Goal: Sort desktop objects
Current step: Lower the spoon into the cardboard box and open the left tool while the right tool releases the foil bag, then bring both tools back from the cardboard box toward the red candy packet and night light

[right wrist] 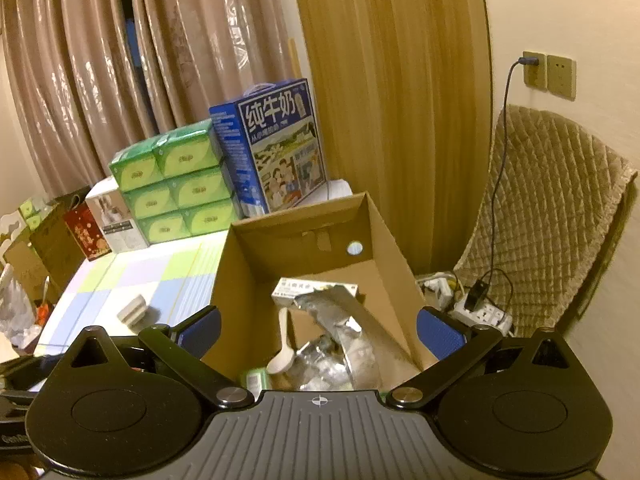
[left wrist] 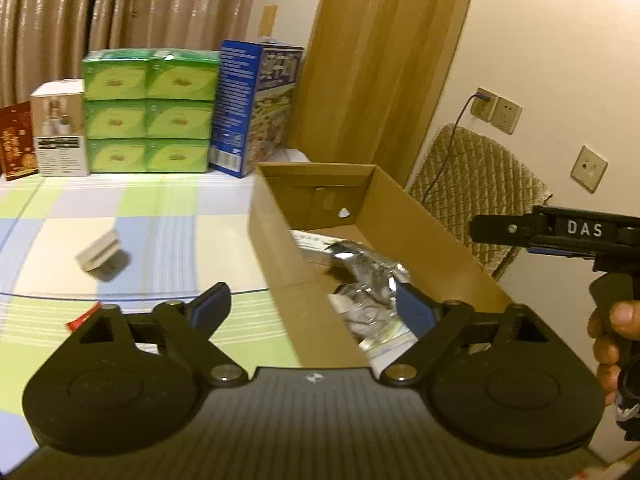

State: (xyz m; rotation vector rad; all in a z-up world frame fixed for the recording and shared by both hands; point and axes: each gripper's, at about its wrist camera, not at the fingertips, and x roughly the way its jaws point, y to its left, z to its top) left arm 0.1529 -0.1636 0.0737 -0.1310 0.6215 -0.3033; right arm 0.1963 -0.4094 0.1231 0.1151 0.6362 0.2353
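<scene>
The open brown cardboard box [right wrist: 308,236] stands on the pastel checked tablecloth [left wrist: 120,208], and both grippers hang over its near end. The left gripper [left wrist: 316,308] has its blue-padded jaws spread wide and empty; its left finger sits above the tablecloth, its right finger above the box's contents. The right gripper [right wrist: 318,332] is likewise spread wide with nothing between the pads, and the box interior fills the gap between them. In the left wrist view the right gripper's black body [left wrist: 560,232] shows at the right edge, with the hand [left wrist: 610,340] wrapped round its grip.

Inside the box lie a crumpled silver foil packet [right wrist: 344,316], a white plastic spoon [right wrist: 282,356], a flat white printed carton [right wrist: 312,288] toward the far wall, and clear crinkled wrappers [right wrist: 324,368] nearest the jaws. A round hole pierces the far wall.

Out on the tablecloth, well apart from both grippers and left of the box, lies a small grey-white block [left wrist: 100,254], tilted and blurred. A red scrap [left wrist: 82,316] lies just beside the left gripper's left arm. Along the back stand stacked green tissue packs [left wrist: 152,110] and a blue milk carton case [right wrist: 272,148]
</scene>
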